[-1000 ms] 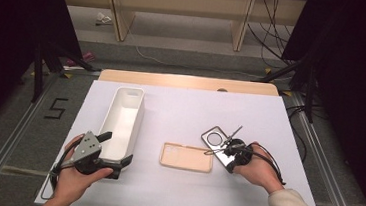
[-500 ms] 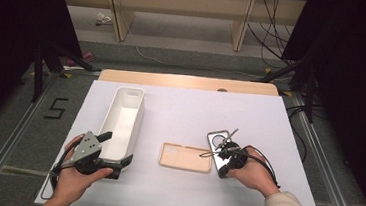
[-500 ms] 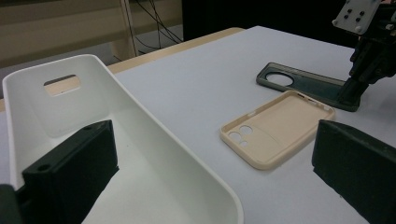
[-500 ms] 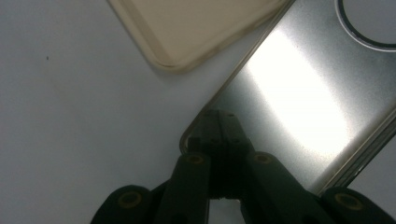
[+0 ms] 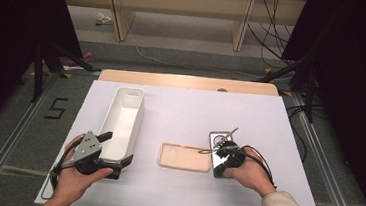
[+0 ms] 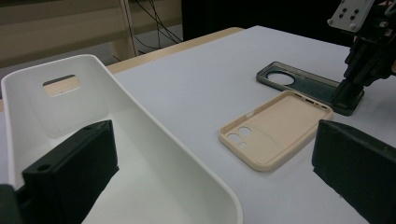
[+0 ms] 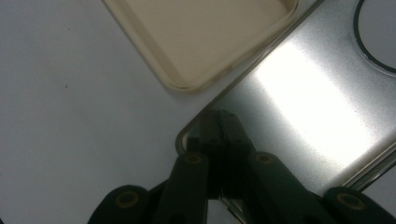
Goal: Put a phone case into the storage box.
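Observation:
A glossy dark grey phone case (image 5: 219, 144) lies on the white table, its round camera hole at the far end. My right gripper (image 5: 220, 169) is shut on its near end; in the right gripper view the jaws (image 7: 219, 154) pinch the rim of the grey case (image 7: 303, 93). A beige phone case (image 5: 185, 157) lies flat just left of it, its corner (image 7: 210, 37) close to the jaws. My left gripper (image 5: 114, 149) stands open at the near end of a long white bin (image 5: 137, 111), nothing held between its jaws (image 6: 212, 177).
The white bin (image 6: 154, 121) is empty, with a handle slot in its far wall. The table top (image 5: 195, 109) ends in a wooden strip at the back. Metal rails run along both sides, and cables lie on the floor beyond.
The right hand has shifted slightly toward the near edge along the grey case. The left hand and the bin have stayed where they were.

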Demonstrator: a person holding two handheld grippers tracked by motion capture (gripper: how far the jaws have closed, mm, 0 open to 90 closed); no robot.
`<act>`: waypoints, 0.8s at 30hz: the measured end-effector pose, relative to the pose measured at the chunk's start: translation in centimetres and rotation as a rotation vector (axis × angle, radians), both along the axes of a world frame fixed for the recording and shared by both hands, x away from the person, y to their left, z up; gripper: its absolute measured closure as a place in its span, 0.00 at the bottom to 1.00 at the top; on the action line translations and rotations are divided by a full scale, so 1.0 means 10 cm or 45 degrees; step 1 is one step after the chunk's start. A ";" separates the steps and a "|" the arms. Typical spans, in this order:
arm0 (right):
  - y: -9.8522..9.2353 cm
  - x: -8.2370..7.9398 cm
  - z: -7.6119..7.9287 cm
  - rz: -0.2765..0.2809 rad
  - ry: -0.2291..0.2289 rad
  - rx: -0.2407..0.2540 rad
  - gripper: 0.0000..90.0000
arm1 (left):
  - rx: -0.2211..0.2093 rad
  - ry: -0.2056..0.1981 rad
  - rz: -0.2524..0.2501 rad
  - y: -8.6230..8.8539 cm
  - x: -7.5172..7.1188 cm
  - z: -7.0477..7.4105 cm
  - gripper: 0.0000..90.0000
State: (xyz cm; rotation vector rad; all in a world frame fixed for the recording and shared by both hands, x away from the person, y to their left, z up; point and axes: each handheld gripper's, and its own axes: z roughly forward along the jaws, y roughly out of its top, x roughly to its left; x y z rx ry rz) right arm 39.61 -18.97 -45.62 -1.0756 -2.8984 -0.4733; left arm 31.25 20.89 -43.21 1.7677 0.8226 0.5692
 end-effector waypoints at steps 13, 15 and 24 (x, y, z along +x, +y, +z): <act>-0.03 0.02 0.06 -0.045 -0.040 0.065 0.86 | -0.003 -0.001 0.000 0.00 0.00 0.00 0.00; -0.06 0.04 0.11 -0.077 -0.081 0.083 0.82 | -0.002 0.000 -0.001 0.00 0.00 0.00 0.00; -0.35 0.26 0.29 -0.415 -0.291 0.096 0.55 | -0.004 -0.002 -0.001 0.00 0.00 0.00 0.00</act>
